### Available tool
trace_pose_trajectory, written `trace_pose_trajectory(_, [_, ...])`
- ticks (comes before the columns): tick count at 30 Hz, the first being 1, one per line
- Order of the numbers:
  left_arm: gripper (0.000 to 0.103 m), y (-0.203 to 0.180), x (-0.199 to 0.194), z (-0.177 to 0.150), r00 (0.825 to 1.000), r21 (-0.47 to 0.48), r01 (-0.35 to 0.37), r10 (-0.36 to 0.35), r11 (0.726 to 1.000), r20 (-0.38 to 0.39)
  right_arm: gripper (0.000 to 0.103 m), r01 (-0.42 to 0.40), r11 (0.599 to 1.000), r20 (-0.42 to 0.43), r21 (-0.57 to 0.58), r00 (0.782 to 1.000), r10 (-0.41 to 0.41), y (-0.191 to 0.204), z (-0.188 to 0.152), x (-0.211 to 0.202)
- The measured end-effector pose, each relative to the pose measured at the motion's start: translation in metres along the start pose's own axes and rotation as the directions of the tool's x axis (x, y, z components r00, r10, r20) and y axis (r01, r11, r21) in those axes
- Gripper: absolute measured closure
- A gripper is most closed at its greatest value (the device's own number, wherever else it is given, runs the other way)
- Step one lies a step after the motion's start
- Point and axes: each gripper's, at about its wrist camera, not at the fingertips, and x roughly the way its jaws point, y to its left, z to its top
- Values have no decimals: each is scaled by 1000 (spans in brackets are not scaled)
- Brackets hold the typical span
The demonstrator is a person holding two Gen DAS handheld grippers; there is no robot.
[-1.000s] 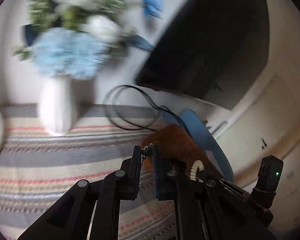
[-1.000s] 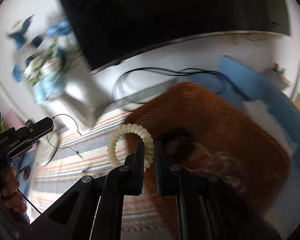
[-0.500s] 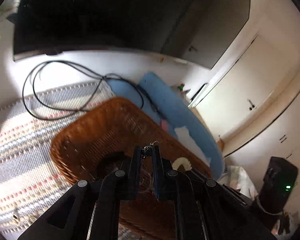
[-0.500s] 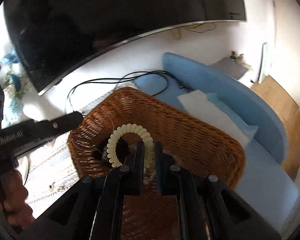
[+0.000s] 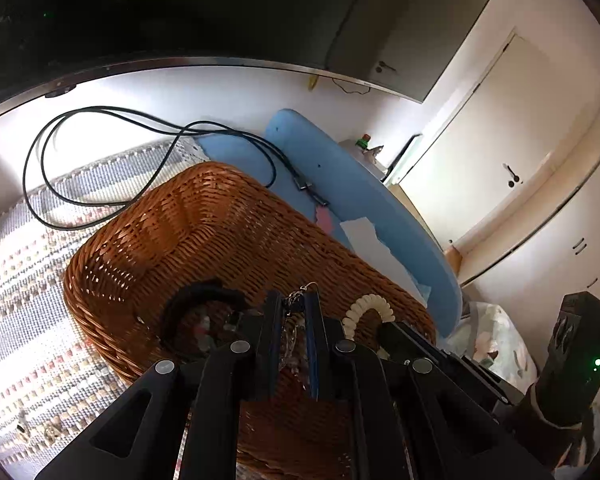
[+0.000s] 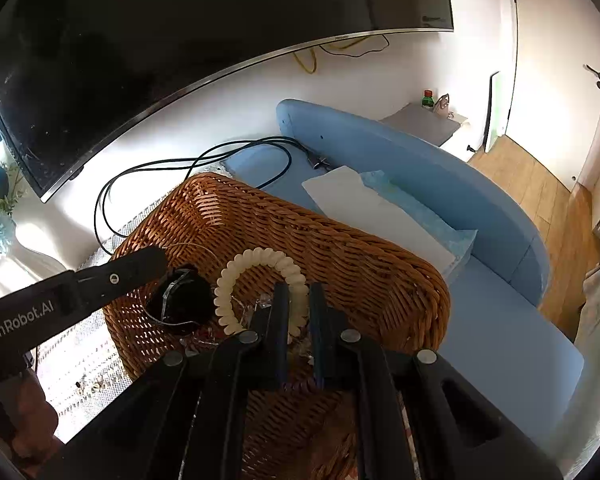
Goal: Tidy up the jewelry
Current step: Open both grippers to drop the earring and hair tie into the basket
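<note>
Brown woven wicker basket point(image 6: 340, 248) on striped mat under both your grippers. Your right gripper point(image 6: 298, 312) pinches cream coiled spiral bracelet point(image 6: 256, 264) above basket. Your left gripper point(image 5: 292, 308) clamps thin silver chain point(image 5: 300, 292) there.

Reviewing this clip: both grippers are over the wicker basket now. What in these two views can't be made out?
- Thin chain necklace, left wrist view: only the clasp end shows at the left gripper; the fingers hide the rest.
- Wicker basket contents, both views: a glinting tangle beside the black scrunchie, too small and covered by the fingers.
- Cream spiral bracelet, right wrist view: its lower end vanishes behind the right gripper.
</note>
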Motion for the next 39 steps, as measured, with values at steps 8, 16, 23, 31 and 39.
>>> trace_pose_trajectory(8, [93,-2,2,-2,1000,8,-3,3,1000,-6,91,5,1000,1,5,1000,-5,-3,-1,-2])
trace_pose_trajectory(16, [93,0,3,-2,1000,9,-13,13,1000,-5,91,8,1000,-6,10,1000,-8,-5,-2,0])
trace_pose_trajectory(23, [93,5,1,-1,1000,-7,-14,14,1000,0,91,17,1000,-3,-1,1000,-17,-4,-3,-1])
trace_pose_trajectory(31, [93,3,0,-2,1000,4,-8,8,1000,-1,91,11,1000,6,-10,1000,-11,-3,-2,-2])
trace_pose_trajectory(39, [92,5,-6,-1,1000,-13,5,-5,1000,14,91,17,1000,15,-7,1000,-17,-2,-1,-5])
